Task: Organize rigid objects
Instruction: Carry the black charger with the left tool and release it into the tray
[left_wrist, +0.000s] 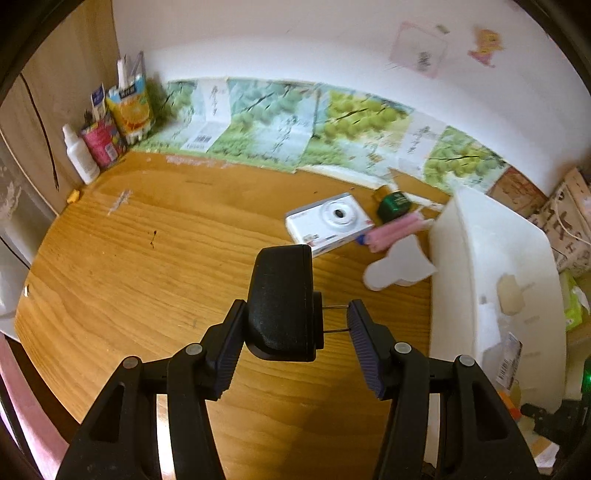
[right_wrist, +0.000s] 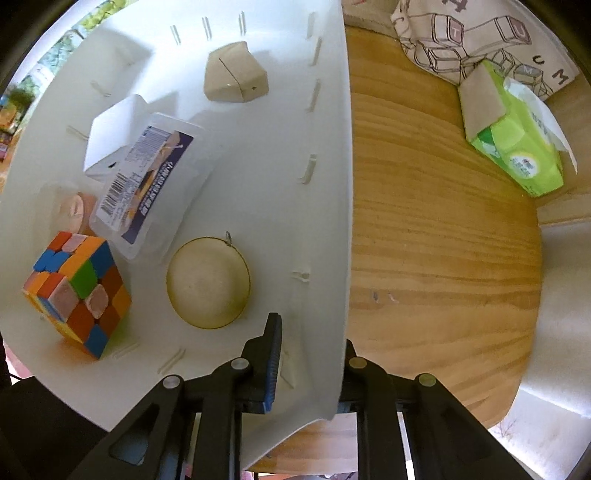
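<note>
Two handheld grippers work over a wooden table (left_wrist: 129, 258), and I describe it from left to right. At the far left corner stand a white plastic bottle (left_wrist: 79, 155) and a yellow juice carton (left_wrist: 131, 107), well away from the action. The left gripper (left_wrist: 295, 325) hovers above the bare wood with its jaws narrowed around a matte black rectangular block (left_wrist: 282, 302); the left ribbed pad presses its side, while two thin metal pins span the small gap to the right pad. Beyond it lie a white compact camera (left_wrist: 327, 223), a green and black box (left_wrist: 393, 206), a pink tube (left_wrist: 395, 230) and a pale, blurred cup-like shape (left_wrist: 400, 266) just beside the large white plastic bin (left_wrist: 472, 236) at the right.

The right gripper (right_wrist: 310, 363) straddles that bin's near wall, one finger inside, one outside (clamped on the rim). Inside the bin sit a multicoloured puzzle cube (right_wrist: 77, 288), a clear plastic case with a barcode label (right_wrist: 147, 184) leaning on a white box (right_wrist: 110, 136), a round beige disc (right_wrist: 208, 282) and a tan faceted block (right_wrist: 234, 72). A green tissue pack (right_wrist: 517, 136) rests on the table further right.
</note>
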